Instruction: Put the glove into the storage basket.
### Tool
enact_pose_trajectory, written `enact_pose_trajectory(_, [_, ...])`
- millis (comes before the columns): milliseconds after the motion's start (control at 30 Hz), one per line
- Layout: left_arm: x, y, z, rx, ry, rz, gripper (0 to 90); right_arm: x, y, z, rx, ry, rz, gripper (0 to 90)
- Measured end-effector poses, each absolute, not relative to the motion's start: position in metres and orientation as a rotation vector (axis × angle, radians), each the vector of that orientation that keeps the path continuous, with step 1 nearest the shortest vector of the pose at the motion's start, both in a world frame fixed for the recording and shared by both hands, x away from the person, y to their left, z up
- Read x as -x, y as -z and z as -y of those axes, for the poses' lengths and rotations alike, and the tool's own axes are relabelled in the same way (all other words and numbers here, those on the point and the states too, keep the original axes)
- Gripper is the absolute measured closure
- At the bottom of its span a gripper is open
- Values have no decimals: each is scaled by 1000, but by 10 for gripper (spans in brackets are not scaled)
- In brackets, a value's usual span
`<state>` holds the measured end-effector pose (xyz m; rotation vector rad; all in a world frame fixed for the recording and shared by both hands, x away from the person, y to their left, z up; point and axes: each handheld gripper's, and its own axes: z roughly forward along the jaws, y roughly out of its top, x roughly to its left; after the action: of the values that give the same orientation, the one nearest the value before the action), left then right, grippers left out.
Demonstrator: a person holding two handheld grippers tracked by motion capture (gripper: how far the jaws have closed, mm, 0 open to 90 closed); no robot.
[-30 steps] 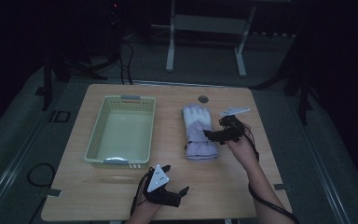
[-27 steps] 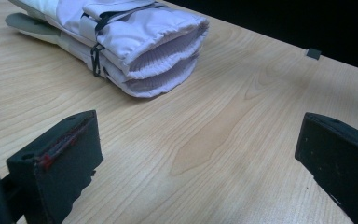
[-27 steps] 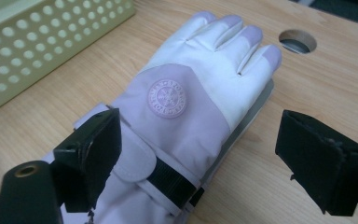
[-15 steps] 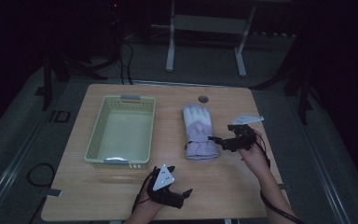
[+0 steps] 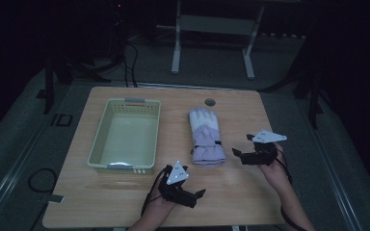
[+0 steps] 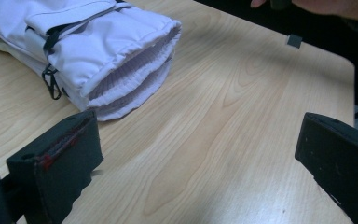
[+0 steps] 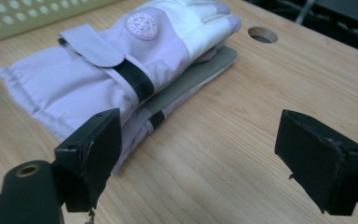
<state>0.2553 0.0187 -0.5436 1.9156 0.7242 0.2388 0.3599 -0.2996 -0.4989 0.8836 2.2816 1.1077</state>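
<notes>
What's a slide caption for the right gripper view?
Open right gripper faces stacked lilac-and-white padded ski gloves on light wooden table.

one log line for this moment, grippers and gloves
left gripper: open, near table edge | right gripper: open, beside cuffs | stacked lilac-and-white padded gloves: flat on wooden table, untouched | pale green plastic basket: empty

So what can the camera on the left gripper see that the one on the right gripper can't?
The left gripper view looks into the open cuff of the pale purple gloves, showing the ribbed lining, a small black clip at their side, and part of the other hand at the top edge. The right gripper view instead shows the round badge on the back of the top glove, the black wrist strap, the round hole in the table and a strip of the basket. Both share the stacked gloves on the wooden table, framed by open black jaws.
</notes>
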Motion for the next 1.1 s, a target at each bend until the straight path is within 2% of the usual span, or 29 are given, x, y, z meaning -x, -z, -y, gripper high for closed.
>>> enact_pose_trajectory(300, [-278,526,-16,-1871,-272,-775,6,-362,501,314,-981,-1131,-2289,141])
enact_pose_trajectory(400, [-291,517,-15,-1860,-244,-821,6,-365,498,314,-1018,-1157,-2282,131])
enact_pose_trajectory(667, [-324,503,-12,-1873,-276,-865,6,-380,495,305,-989,-1199,-2261,136])
enact_pose_trajectory(967, [-354,495,-2,-1919,-312,-891,6,-402,499,286,-1098,-1163,-2295,109])
enact_pose_trajectory(1100, [-371,486,0,-1901,-332,-904,6,-409,496,275,-1073,-1159,-2287,140])
